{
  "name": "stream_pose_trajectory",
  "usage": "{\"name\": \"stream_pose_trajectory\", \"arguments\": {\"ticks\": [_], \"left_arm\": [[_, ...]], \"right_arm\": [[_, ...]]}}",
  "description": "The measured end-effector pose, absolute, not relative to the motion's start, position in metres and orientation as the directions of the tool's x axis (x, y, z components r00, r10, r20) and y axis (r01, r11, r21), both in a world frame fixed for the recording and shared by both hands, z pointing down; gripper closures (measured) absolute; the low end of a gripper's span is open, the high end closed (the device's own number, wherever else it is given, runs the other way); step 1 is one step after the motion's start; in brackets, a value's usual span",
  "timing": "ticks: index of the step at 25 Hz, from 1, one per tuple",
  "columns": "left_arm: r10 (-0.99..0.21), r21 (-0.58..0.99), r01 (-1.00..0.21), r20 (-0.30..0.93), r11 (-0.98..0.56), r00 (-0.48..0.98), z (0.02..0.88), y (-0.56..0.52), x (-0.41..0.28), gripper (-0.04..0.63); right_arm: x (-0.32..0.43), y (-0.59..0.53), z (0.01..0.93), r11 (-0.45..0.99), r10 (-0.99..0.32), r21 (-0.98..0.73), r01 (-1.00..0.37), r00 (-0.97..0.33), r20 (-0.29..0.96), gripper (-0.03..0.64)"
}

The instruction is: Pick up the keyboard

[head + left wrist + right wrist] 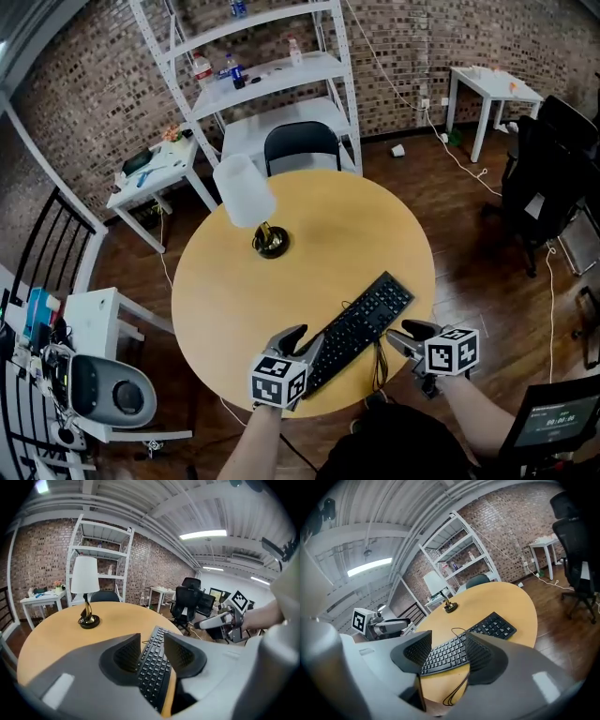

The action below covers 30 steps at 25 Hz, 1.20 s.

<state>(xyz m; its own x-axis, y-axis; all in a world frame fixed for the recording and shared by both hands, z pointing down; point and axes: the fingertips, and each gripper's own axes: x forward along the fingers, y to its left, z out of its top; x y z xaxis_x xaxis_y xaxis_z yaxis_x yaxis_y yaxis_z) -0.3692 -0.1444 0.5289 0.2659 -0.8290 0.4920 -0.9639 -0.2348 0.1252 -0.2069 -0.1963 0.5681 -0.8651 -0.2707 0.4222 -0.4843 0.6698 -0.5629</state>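
Observation:
A black keyboard [361,328] lies slantwise on the round wooden table [234,291], near its front edge. My left gripper [302,342] hovers at the keyboard's near left end, jaws apart; in the left gripper view the keyboard [152,665] shows through the gap of the left gripper [151,638], untouched. My right gripper [405,336] is off the table's edge to the right of the keyboard, also open. In the right gripper view the keyboard [490,630] lies beyond the right gripper [448,634], and nothing sits between the pads.
A table lamp [246,192] with a white shade stands on the far half of the table. The keyboard's cable [380,361] loops over the front edge. A black chair [300,145] and white shelves [272,75] stand behind; an office chair [544,178] is at right.

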Motion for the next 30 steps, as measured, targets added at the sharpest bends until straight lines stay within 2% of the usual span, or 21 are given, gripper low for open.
{"name": "stream_pose_trajectory", "arguments": {"ticks": [9,15,18,24,30], "left_arm": [[-0.773,0.131,-0.954,0.561,-0.270,0.296,0.559,-0.209,-0.363,0.397],[-0.698,0.165,-0.937,0.630,-0.307,0.340,0.593,-0.224,-0.370,0.362],[-0.658,0.195,-0.933,0.665,-0.302,0.353,0.620,-0.226,-0.382,0.353],[-0.487,0.322,-0.869,0.729,-0.376,0.481,0.681,-0.215,-0.373,0.311],[-0.380,0.343,-0.838,0.773,-0.424,0.509,0.718,-0.219,-0.365,0.290]], "right_arm": [[-0.195,-0.235,0.617,0.613,-0.255,-0.573,-0.544,-0.822,0.509,0.324],[-0.205,-0.233,0.640,0.513,-0.237,-0.631,-0.582,-0.802,0.548,0.284],[-0.212,-0.231,0.657,0.419,-0.244,-0.681,-0.601,-0.797,0.553,0.261],[-0.216,-0.225,0.700,0.272,-0.250,-0.730,-0.627,-0.778,0.576,0.261],[-0.226,-0.231,0.722,0.177,-0.262,-0.768,-0.615,-0.782,0.566,0.268]]}}
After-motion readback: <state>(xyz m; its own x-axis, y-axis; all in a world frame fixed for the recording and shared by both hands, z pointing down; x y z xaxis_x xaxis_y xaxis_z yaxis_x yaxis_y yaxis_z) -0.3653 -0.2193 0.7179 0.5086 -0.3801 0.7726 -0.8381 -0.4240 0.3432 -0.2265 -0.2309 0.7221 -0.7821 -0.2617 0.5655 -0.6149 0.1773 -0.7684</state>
